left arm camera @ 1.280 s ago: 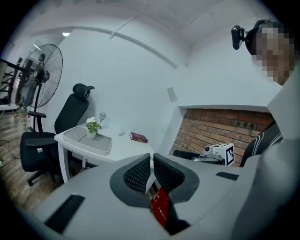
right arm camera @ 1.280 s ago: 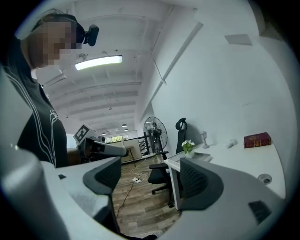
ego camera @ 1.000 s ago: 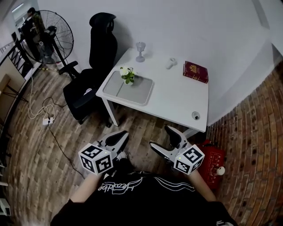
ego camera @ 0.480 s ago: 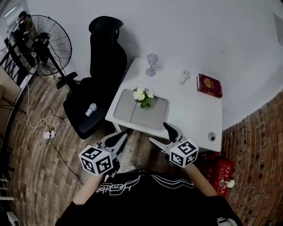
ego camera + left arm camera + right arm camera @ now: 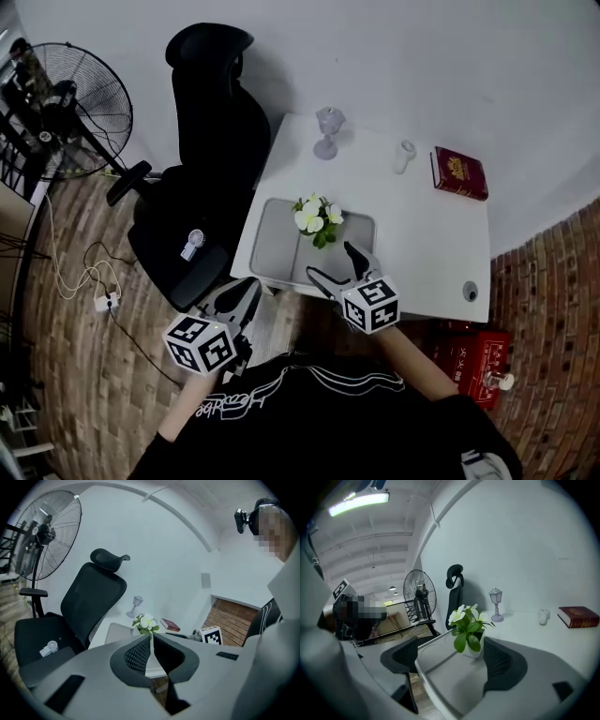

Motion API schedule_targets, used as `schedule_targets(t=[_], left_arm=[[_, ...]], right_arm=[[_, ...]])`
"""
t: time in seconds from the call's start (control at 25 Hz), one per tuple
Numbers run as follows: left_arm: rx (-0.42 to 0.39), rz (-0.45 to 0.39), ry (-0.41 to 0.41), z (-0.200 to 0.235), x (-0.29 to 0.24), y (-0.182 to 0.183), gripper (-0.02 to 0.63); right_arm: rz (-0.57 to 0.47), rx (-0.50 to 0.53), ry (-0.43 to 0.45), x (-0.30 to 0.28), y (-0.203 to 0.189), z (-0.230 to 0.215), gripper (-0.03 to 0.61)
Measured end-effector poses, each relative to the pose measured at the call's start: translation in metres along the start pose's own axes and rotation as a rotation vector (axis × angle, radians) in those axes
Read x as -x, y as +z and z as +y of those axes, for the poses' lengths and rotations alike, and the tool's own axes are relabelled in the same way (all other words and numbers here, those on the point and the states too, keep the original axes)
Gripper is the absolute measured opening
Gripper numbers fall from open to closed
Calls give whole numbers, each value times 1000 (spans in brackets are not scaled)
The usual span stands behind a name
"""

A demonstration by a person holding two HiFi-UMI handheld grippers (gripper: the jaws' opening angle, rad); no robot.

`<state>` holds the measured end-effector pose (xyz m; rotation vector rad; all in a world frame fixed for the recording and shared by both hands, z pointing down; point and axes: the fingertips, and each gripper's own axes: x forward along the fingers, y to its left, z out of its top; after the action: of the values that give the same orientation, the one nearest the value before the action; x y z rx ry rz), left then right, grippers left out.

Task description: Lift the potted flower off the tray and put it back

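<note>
Right gripper gapes wide over the grey tray's near rim at the white desk's near edge, white potted flower just beyond, untouched; left gripper hangs closed off the desk.

Potted flower, with white blossoms and green leaves in a small white pot, standing upright on a pale grey rectangular tray.
The shallow-rimmed tray lies flat at the near left corner of the white table, one long side along the table's near edge. The plant stands in the tray's far half, seemingly close to the far rim. From above, its leaves hide most of the pot.
</note>
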<state>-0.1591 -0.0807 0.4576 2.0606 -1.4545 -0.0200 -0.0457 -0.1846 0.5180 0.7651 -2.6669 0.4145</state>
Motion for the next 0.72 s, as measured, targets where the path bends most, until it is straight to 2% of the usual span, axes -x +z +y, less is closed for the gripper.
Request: schedule_targets(t=[0.44, 0.72], left_arm=[[44, -4, 37, 40, -1, 1, 46], [78, -10, 85, 60, 8, -4, 46]], right_arm=[[75, 21, -134, -57, -17, -35, 433], [117, 34, -147, -83, -25, -42, 431]])
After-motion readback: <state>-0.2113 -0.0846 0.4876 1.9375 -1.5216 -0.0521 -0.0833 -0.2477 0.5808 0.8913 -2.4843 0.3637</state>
